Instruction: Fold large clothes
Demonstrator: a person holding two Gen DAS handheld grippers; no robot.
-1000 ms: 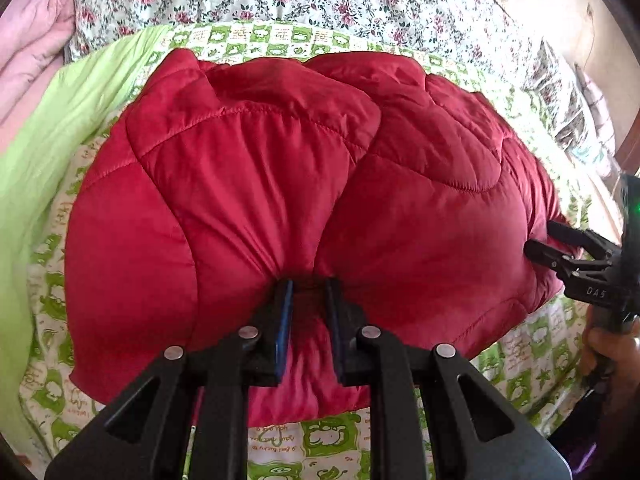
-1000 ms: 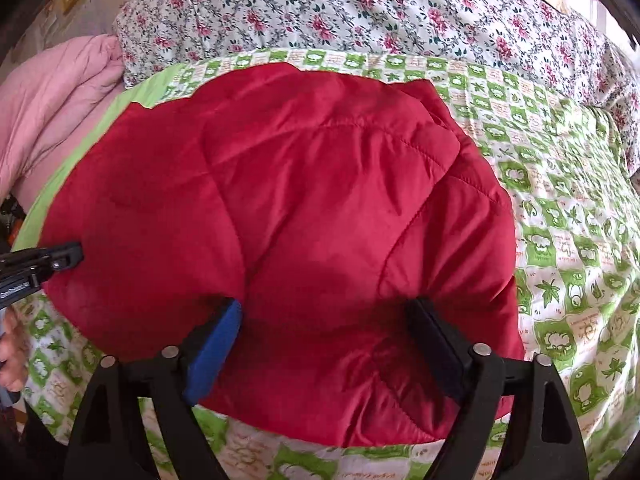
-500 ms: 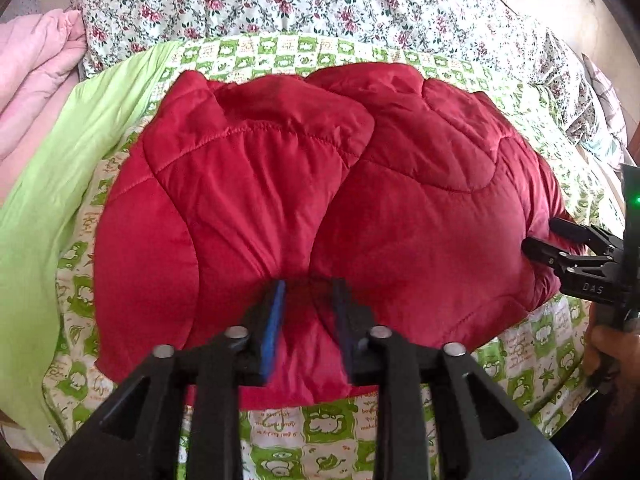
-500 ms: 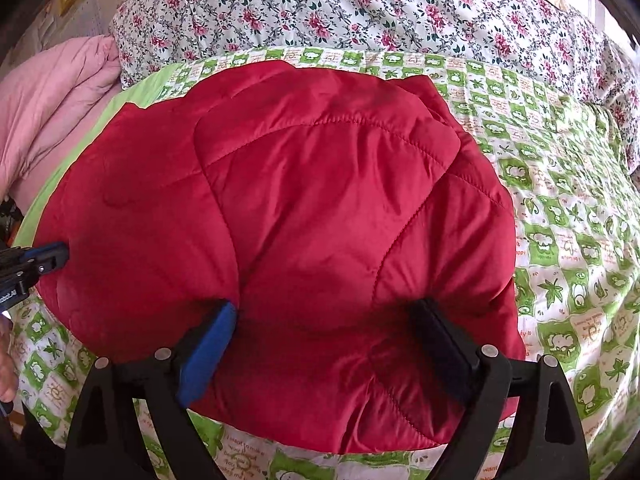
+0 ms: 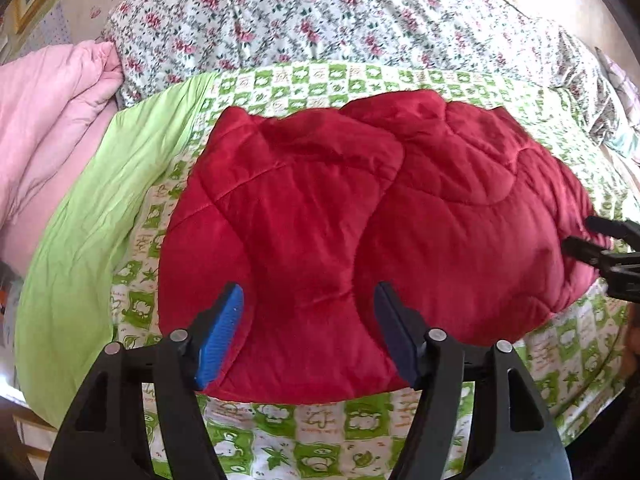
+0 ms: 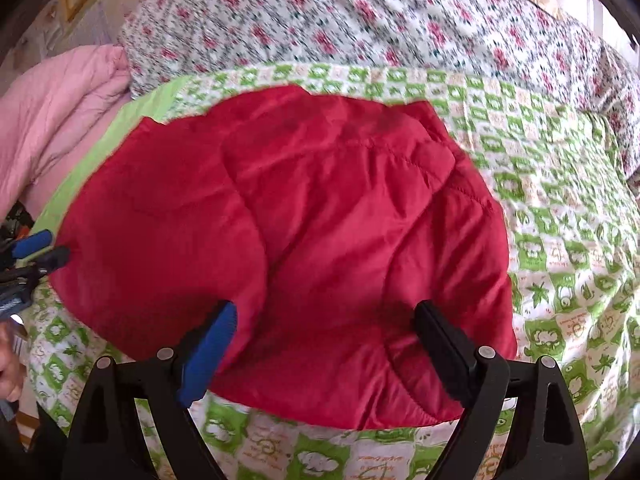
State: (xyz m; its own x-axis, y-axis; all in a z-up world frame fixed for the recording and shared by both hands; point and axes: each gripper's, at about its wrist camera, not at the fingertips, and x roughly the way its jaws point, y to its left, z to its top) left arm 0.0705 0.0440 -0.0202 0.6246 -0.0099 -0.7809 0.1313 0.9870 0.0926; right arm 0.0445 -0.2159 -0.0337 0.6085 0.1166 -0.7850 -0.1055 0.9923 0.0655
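While above the bed, looked down on red jacket (image 5: pixel 360 240), folded in a puffy heap on green checked sheet (image 5: pixel 320 432). Left gripper (image 5: pixel 308 312): jaws just been opening, now apart, jacket's near edge below and between, unpinched. Right gripper (image 6: pixel 324 328): spread wide over same edge, holding nothing. Pink blanket (image 5: pixel 48 120) far left; flowered quilt (image 5: pixel 320 20) beyond.

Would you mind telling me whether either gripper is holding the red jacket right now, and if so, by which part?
Nothing is held. The left gripper has just been opening over the red jacket, and the right gripper is open too.
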